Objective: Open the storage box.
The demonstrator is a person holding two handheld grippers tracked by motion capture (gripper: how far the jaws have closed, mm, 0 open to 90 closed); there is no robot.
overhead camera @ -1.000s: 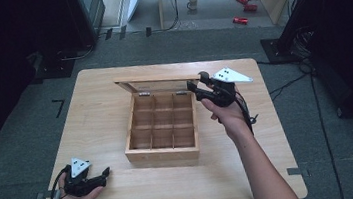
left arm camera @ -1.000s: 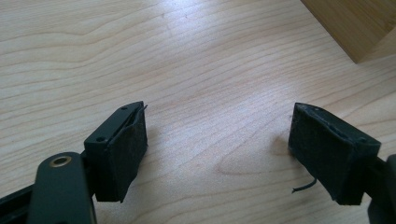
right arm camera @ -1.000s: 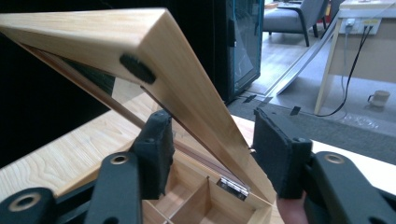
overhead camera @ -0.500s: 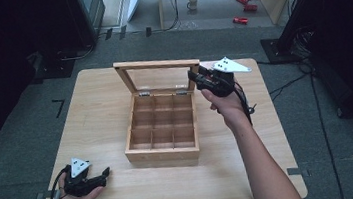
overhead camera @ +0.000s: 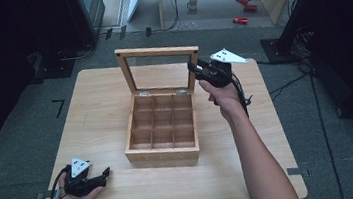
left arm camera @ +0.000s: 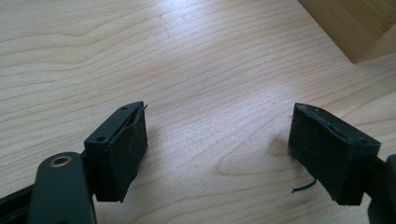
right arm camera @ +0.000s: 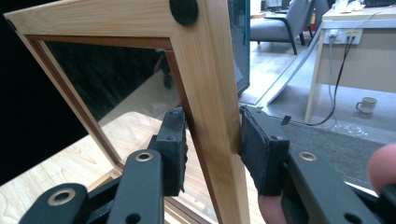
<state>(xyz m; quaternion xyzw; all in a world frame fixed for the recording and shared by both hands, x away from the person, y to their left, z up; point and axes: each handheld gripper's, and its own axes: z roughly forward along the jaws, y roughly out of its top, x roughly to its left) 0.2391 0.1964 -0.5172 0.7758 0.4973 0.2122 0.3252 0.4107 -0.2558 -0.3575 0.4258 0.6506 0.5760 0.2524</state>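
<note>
In the high view, the wooden box (overhead camera: 160, 131) stands mid-table, its nine compartments bare, its lid (overhead camera: 159, 72) upright. In the left gripper view, the left gripper (left arm camera: 217, 154) rests released on the table (left arm camera: 187, 56). In the right gripper view, the right gripper (right arm camera: 210, 149), having just been closing, clamps the lid's frame.

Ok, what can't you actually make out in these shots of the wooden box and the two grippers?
- High view: the floors of the compartments in the box nearest the camera, hidden by its front wall.
- High view: the mug on the floor, too small to read any marking.
- Left gripper view: the box corner, cut off by the top and right edges.
- Right gripper view: the lid, with its lower end cut off by the bottom edge.
</note>
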